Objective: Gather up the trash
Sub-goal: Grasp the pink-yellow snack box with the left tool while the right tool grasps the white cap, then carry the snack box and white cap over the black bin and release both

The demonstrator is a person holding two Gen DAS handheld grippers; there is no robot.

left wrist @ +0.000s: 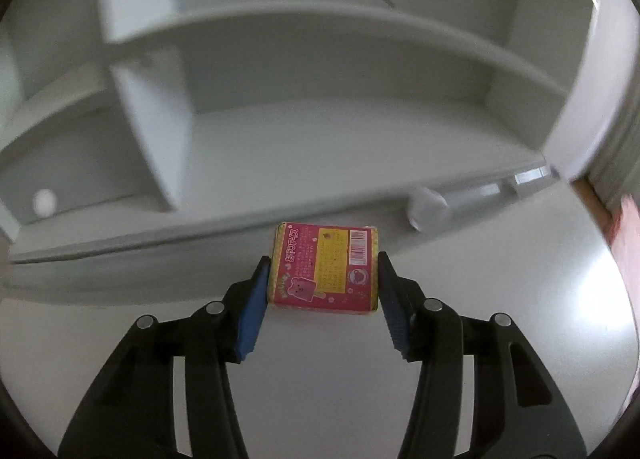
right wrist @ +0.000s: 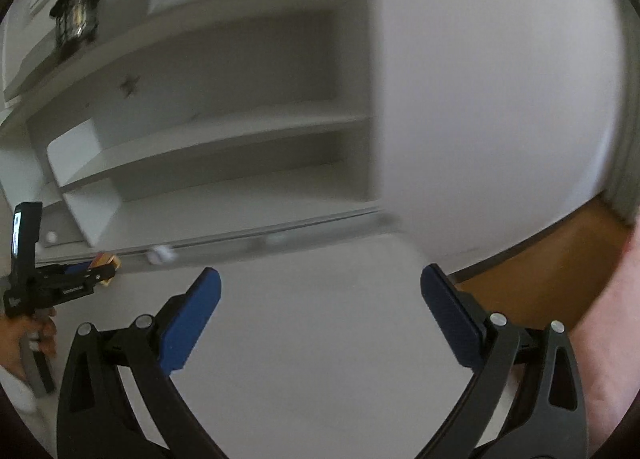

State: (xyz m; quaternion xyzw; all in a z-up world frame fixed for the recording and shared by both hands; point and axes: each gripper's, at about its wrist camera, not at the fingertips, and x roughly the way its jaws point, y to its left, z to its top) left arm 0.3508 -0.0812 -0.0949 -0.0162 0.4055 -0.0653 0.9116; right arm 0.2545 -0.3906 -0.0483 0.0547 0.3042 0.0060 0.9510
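The left gripper (left wrist: 323,279) pinches a small pink and yellow box (left wrist: 326,267) with a barcode; the right gripper (right wrist: 320,299) is spread, empty.

Left wrist view looks steeply down, close over the white desk (left wrist: 500,339), facing the shelf unit (left wrist: 320,59); right wrist view stands further right (tilted, blurred), sharing desk (right wrist: 320,339), shelves (right wrist: 240,131)

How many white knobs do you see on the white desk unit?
2. One knob sits on the front edge below the wide shelf, just right of the pink box. The other knob is at far left, on the lower compartment's front. More may be hidden.
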